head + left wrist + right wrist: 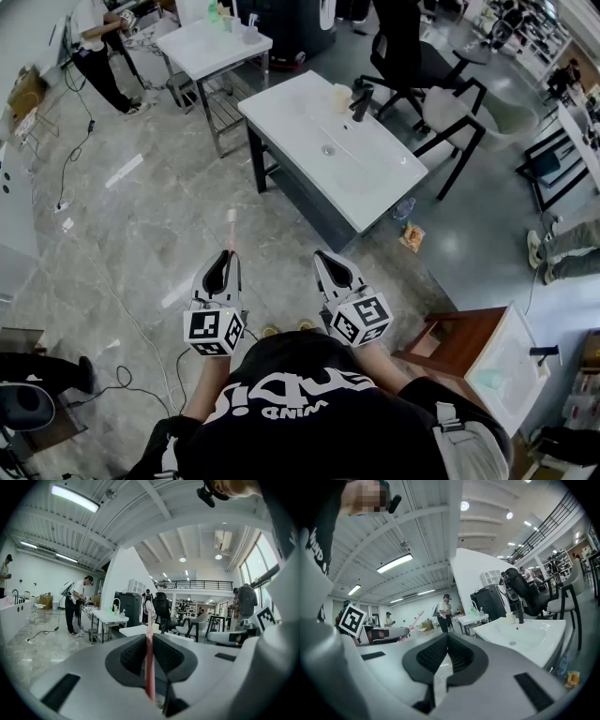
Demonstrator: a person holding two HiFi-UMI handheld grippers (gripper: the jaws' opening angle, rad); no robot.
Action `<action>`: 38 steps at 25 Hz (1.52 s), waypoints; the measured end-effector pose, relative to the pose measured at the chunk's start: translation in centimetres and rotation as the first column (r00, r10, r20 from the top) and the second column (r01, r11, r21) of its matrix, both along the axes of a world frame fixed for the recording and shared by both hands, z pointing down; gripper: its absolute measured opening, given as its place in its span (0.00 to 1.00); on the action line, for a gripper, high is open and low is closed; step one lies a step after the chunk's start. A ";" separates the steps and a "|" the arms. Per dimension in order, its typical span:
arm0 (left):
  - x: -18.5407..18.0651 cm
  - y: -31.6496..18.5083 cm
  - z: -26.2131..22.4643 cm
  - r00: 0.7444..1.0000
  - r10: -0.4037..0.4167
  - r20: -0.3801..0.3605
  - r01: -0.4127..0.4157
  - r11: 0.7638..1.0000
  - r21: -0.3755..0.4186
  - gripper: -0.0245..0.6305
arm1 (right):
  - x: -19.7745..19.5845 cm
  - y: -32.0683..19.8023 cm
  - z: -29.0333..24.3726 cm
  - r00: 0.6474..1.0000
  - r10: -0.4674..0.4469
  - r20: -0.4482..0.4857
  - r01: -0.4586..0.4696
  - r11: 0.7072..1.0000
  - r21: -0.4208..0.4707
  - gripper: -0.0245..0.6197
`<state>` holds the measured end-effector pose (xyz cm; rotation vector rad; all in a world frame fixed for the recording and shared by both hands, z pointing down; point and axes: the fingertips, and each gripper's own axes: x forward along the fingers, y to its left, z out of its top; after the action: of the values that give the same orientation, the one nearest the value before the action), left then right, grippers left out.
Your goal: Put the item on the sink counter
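A pink toothbrush [231, 232] is clamped upright between the jaws of my left gripper [225, 258], its head poking out past the tips. In the left gripper view the toothbrush [149, 660] runs straight up between the shut pads of the left gripper [149, 641]. My right gripper [324, 258] is shut with nothing in it; the right gripper [447, 638] shows its pads pressed together. Both hover over the floor, short of the white sink counter [375, 178], which carries a black faucet [360, 103] and a cup [340, 97]. The sink counter [534, 632] lies to the right in the right gripper view.
A second white table [202, 47] stands behind the counter, with a person [98, 52] at the far left. A black office chair [412, 61] is beyond the sink. A wooden stand with a basin [492, 361] sits at the right. Cables [70, 159] cross the floor.
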<state>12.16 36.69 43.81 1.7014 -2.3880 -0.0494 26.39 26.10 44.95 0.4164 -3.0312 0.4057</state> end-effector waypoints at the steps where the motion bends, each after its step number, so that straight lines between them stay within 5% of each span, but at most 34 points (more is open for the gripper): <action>1: -0.1 -0.1 -0.1 1.000 0.000 -0.001 0.000 1.000 0.000 0.13 | -0.1 -0.1 -0.1 1.000 -0.001 0.002 0.001 1.000 -0.001 0.07; 22: -1.9 0.5 0.1 0.998 0.061 -0.003 -0.061 0.998 0.017 0.13 | -0.6 1.7 0.4 0.999 0.048 0.014 -0.048 0.999 -0.007 0.07; 38: -6.5 -3.5 1.7 0.999 0.051 -0.007 -0.051 0.999 0.001 0.13 | -5.8 -3.3 1.6 0.999 0.047 0.024 -0.046 0.999 -0.012 0.07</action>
<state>5.66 33.20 45.49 1.7588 -2.3386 -0.0486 20.57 22.83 46.55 0.4855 -3.0465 0.4341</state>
